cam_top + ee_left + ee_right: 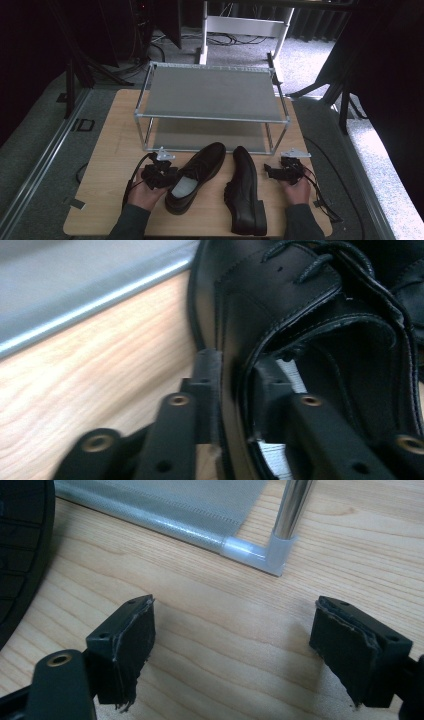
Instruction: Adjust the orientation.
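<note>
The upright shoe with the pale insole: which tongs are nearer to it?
Left. The left tongs are closed on the side wall of the upright shoe, one jaw inside, one outside. The right tongs stand open beyond the shoe lying on its side.

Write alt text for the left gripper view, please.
The left gripper pinches the side wall of an upright black lace-up shoe, one jaw outside and one inside by the pale insole. The shoe sits on a wooden table near a metal rack's edge.
</note>
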A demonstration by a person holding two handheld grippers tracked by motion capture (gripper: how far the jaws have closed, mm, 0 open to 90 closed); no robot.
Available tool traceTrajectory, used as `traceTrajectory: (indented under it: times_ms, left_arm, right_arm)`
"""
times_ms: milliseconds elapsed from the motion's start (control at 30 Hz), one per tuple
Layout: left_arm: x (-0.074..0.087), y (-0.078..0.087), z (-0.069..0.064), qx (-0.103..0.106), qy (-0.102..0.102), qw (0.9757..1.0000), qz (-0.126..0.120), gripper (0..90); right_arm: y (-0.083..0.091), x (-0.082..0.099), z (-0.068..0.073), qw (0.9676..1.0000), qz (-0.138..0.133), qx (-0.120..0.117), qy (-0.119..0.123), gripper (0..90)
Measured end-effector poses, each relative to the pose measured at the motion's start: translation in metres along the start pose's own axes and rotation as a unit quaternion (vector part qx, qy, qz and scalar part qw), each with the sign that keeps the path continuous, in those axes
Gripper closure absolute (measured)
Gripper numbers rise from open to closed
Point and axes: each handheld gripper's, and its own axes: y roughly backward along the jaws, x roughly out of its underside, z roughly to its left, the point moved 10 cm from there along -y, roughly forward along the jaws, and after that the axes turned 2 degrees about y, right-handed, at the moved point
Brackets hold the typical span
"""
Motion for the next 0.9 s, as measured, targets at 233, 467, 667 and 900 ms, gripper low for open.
traceTrajectory:
  times_ms: [233,467,667,900]
  left_arm:
    - [-0.001,0.005,0.005,-0.02,0.013,0.9996,-0.014,86.0]
    - [0.002,0.021,0.025,-0.037,0.038,0.9981,-0.03,86.2]
    - [0.017,0.041,0.058,-0.061,0.072,0.9945,-0.047,86.2]
    - [0.034,0.058,0.087,-0.085,0.103,0.9891,-0.061,86.2]
  right_arm:
    - [0.0,0.0,0.0,1.0,0.0,0.0,0.0,17.7]
    - [0.0,0.0,0.0,1.0,0.0,0.0,0.0,17.7]
    - [0.0,0.0,0.0,1.0,0.0,0.0,0.0,17.7]
    - [0.0,0.0,0.0,1.0,0.0,0.0,0.0,17.7]
